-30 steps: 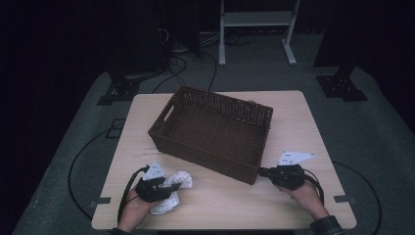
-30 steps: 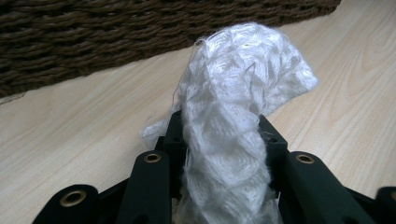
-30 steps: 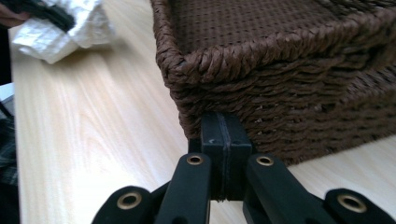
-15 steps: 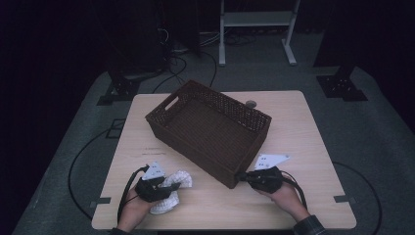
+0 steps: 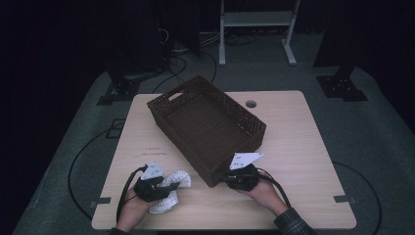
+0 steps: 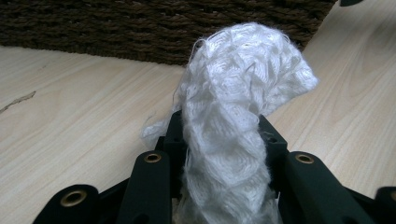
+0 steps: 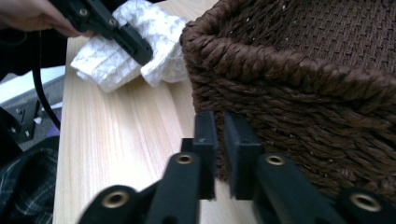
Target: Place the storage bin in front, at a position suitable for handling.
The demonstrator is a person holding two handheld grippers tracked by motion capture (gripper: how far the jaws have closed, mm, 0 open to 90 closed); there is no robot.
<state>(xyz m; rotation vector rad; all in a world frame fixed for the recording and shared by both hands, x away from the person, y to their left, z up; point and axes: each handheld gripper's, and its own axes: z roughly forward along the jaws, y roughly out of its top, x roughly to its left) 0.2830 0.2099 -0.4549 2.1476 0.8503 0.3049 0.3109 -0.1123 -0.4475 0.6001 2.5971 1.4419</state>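
My left gripper sits at about seven o'clock on the table, close to the near edge. Its jaws are clamped on the cloth, a white waffle-weave rag. In the left gripper view the cloth stands bunched between my two black jaws and flops over their tips, with wood grain on both sides and the basket wall across the top. In the high view the rest of the cloth lies on the table around the gripper, spilling toward five o'clock of it.

The basket is dark brown wicker, empty, set askew near the table's centre, its long axis running from eleven o'clock to five o'clock. Its near corner points at six o'clock.

My right gripper is just at that near corner, at about six o'clock on the table. Its jaws have just been opening; in the right gripper view a narrow slit shows between the pads, nothing in it, and the basket's braided rim rises right beside them at two o'clock. The same view shows the left gripper and the cloth at eleven o'clock, near the basket corner.
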